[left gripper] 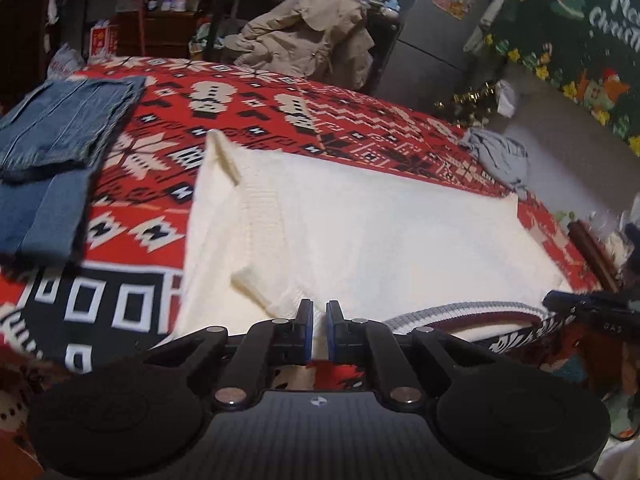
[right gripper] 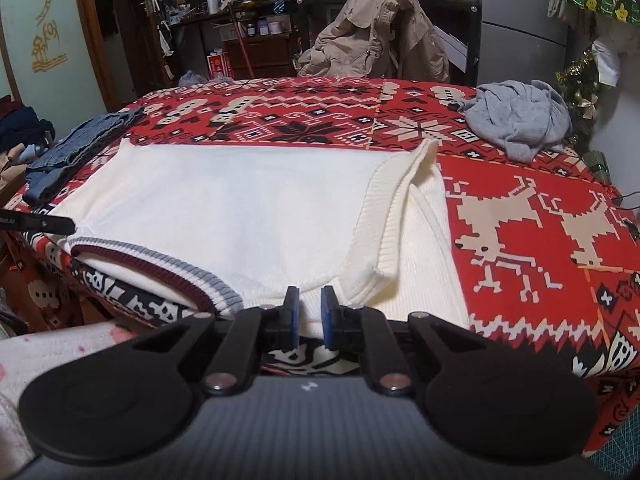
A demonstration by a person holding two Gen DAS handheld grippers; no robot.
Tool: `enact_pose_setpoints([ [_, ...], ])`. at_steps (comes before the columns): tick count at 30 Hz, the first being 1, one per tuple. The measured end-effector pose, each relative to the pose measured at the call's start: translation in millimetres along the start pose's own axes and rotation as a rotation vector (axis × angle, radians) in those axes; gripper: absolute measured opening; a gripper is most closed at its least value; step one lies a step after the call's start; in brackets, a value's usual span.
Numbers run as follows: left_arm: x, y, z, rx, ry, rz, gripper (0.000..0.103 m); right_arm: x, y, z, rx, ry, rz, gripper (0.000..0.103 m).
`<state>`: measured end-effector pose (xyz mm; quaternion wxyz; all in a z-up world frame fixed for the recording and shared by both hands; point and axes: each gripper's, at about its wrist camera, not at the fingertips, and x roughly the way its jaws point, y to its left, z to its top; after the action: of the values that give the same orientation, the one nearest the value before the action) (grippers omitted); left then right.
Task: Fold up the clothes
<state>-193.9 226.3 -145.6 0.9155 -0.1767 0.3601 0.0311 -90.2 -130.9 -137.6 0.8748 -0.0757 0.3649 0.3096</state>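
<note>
A cream-white knit sweater (left gripper: 360, 232) (right gripper: 224, 200) lies flat on the red patterned blanket (left gripper: 320, 104) (right gripper: 520, 312). Its maroon-and-grey striped collar (left gripper: 472, 312) (right gripper: 160, 264) faces the near edge. Both ribbed sleeves are folded inward over the body, one (left gripper: 244, 216) in the left wrist view and one (right gripper: 396, 208) in the right wrist view. My left gripper (left gripper: 320, 314) is shut on the sweater's near edge to the left of the collar, with white fabric pinched between its blue pads. My right gripper (right gripper: 310, 302) is shut on the near edge to the right of the collar.
Folded blue jeans (left gripper: 60, 148) (right gripper: 76, 144) lie at the blanket's left side. A crumpled grey garment (left gripper: 496, 156) (right gripper: 520, 116) sits at the far right corner. A beige jacket (left gripper: 312, 36) (right gripper: 380, 32) hangs over a chair behind the bed, with cluttered shelves beyond.
</note>
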Motion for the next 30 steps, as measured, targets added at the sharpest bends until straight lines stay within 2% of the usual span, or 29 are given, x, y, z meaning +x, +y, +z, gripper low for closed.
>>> enact_pose_setpoints([
  [6, -7.5, 11.5, 0.3, -0.024, -0.024, 0.092, 0.006, -1.2, -0.8, 1.3, 0.007, 0.004, -0.004, 0.012],
  [14, -12.9, 24.2, 7.6, -0.080, -0.064, 0.071, 0.006, -2.1, -1.1, 5.7, 0.028, 0.008, -0.007, 0.013],
  [17, -3.4, 31.0, 9.4, -0.089, -0.043, 0.127, 0.006, 0.0, -1.8, 5.7, 0.038, 0.012, -0.005, 0.013],
  [20, -1.5, 37.9, 11.0, -0.102, -0.052, 0.122, 0.003, 1.1, -3.2, 5.6, 0.044, 0.011, -0.002, 0.013],
  [30, 33.3, 36.8, 50.2, -0.068, -0.049, 0.128, 0.003, 4.5, -3.1, 7.1, 0.040, 0.014, -0.006, 0.013],
])
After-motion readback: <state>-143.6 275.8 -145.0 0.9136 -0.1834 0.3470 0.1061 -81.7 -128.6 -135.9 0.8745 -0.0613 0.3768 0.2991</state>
